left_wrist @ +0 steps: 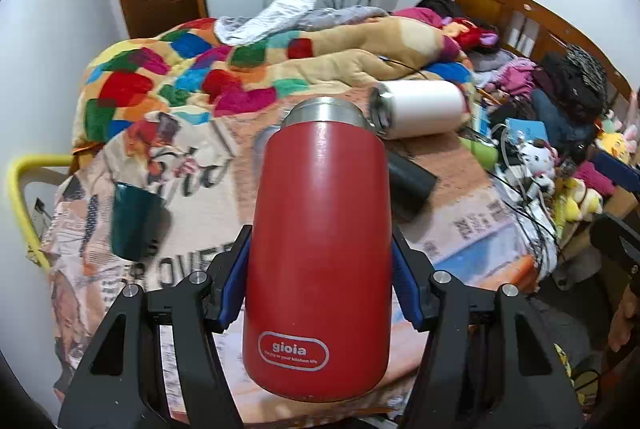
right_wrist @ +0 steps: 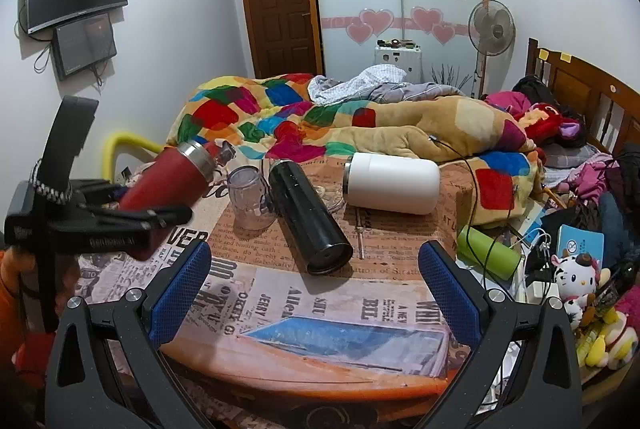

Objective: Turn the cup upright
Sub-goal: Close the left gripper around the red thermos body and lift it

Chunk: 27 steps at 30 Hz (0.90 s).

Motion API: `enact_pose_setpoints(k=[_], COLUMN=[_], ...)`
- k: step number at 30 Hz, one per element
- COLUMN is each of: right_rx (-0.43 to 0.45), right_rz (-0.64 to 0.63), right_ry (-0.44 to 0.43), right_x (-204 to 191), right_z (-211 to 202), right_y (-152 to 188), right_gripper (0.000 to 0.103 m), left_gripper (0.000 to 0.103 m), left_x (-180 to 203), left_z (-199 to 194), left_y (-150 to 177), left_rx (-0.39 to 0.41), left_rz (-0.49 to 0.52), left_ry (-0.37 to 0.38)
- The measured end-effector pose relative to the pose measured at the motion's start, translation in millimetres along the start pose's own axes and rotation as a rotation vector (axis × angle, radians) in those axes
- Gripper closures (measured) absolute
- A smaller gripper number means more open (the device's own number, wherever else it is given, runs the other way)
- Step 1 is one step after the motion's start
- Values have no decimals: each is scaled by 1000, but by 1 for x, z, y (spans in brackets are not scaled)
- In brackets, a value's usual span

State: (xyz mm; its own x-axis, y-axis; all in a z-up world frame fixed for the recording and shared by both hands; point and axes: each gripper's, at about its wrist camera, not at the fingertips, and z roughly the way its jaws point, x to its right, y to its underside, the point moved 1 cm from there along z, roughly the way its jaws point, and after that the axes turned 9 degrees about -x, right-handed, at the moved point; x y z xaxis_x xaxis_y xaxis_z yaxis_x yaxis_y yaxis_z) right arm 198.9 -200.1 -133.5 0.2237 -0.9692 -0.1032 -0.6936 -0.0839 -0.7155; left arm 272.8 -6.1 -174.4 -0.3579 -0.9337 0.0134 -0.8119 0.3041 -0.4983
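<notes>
My left gripper (left_wrist: 320,269) is shut on a red "gioia" cup (left_wrist: 320,249) with a steel rim. It holds the cup lifted and tilted above the table's left side. In the right wrist view the red cup (right_wrist: 168,181) points up and to the right in the left gripper (right_wrist: 120,225). My right gripper (right_wrist: 316,289) is open and empty above the table's front edge. A white cup (right_wrist: 392,185) and a black cup (right_wrist: 308,217) lie on their sides on the table. A clear glass cup (right_wrist: 248,201) stands upright.
The round table (right_wrist: 320,313) has a newspaper-print cloth. A dark green cup (left_wrist: 132,221) stands at its left. A green bottle (right_wrist: 488,253), cables and toys crowd the right side. A bed with a colourful blanket (right_wrist: 280,117) lies behind.
</notes>
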Motion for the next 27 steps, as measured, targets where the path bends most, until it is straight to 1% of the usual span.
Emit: enact_pose_setpoints(k=[4, 8, 12, 16, 21, 27], right_rx=[-5, -29, -64, -88, -119, -145], right_rz=[-3, -5, -4, -7, -12, -13], right_ry=[7, 19, 22, 21, 23, 25], right_x=[5, 9, 13, 15, 15, 13], right_z=[-2, 3, 13, 19, 27, 35], right_y=[4, 12, 18, 23, 26, 29], right_gripper=[0, 0, 0, 0, 0, 0], left_gripper=[41, 41, 41, 41, 41, 41], left_x=[22, 39, 48, 50, 49, 46], left_z=[17, 53, 89, 110, 120, 121], left_y=[8, 18, 31, 41, 49, 50], left_rx=[-32, -97, -166, -201, -209, -226], left_rz=[12, 9, 2, 6, 18, 19], left_ry=[43, 85, 77, 45, 18, 44])
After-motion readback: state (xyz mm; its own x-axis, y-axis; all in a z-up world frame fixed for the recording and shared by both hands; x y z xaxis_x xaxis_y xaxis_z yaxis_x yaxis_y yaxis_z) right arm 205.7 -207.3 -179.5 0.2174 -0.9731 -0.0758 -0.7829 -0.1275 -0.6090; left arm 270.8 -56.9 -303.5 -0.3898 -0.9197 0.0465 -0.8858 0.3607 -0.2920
